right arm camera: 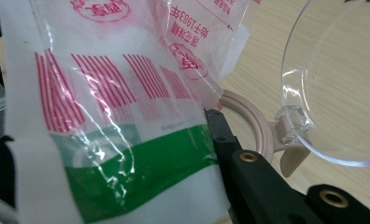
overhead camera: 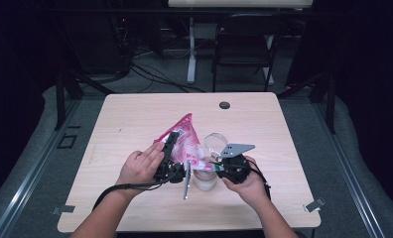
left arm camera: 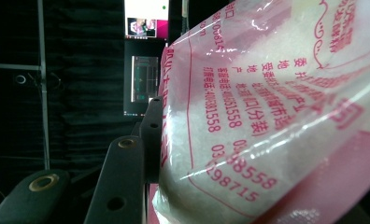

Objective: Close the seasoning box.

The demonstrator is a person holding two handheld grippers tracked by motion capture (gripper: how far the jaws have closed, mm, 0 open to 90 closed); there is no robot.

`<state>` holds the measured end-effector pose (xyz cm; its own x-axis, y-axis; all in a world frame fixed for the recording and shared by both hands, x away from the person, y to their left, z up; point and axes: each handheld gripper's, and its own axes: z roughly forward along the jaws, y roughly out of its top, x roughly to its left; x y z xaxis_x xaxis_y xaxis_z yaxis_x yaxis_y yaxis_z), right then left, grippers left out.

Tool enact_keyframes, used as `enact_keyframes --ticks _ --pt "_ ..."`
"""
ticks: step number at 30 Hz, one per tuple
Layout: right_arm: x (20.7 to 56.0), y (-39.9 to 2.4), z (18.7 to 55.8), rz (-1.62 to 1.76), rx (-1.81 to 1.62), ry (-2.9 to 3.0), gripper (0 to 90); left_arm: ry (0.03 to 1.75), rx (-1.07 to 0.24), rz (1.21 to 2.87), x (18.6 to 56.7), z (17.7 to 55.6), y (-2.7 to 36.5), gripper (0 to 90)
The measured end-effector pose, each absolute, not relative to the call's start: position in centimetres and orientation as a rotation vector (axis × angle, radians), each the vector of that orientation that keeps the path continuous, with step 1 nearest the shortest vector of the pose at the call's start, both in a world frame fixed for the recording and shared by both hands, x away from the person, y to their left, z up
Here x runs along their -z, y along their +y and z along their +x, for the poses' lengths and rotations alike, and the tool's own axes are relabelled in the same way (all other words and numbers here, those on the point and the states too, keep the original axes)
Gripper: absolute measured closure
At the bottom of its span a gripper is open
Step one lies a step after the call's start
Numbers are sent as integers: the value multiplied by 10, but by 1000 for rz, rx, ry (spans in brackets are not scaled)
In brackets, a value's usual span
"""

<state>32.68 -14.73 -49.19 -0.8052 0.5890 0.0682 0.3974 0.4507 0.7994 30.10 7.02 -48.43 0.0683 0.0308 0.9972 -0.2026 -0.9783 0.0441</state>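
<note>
A pink-printed clear bag (overhead camera: pixel 184 134) of white grains is held tilted over the middle of the table. My left gripper (overhead camera: pixel 172 141) is shut on its fat body; in the left gripper view one black finger (left arm camera: pixel 150 135) presses the bag (left arm camera: pixel 276 107), and the other finger is hidden behind it. My right gripper (overhead camera: pixel 212 166) is shut on the bag's flat lower edge (right arm camera: pixel 103 140), with one finger (right arm camera: pixel 220 133) showing beside the plastic. Just below stands a small round container (overhead camera: pixel 204 179) with a beige rim (right arm camera: pixel 253 123). Its clear hinged lid (right arm camera: pixel 342 93) stands open.
The light wooden table (overhead camera: pixel 135 114) has a black round grommet (overhead camera: pixel 225 105) near its far edge. A dark folding chair (overhead camera: pixel 244 44) and cables stand on the floor beyond. Both forearms come in from the near edge.
</note>
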Motion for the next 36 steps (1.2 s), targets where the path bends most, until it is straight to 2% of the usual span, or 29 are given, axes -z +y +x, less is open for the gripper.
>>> enact_keyframes --ticks 18,36 --pt "492 -146 326 855 -1273 2482 900 -252 -2048 2197 480 302 70 624" --pt "490 -145 325 842 -1271 2478 900 -254 -2026 2228 480 303 74 632"
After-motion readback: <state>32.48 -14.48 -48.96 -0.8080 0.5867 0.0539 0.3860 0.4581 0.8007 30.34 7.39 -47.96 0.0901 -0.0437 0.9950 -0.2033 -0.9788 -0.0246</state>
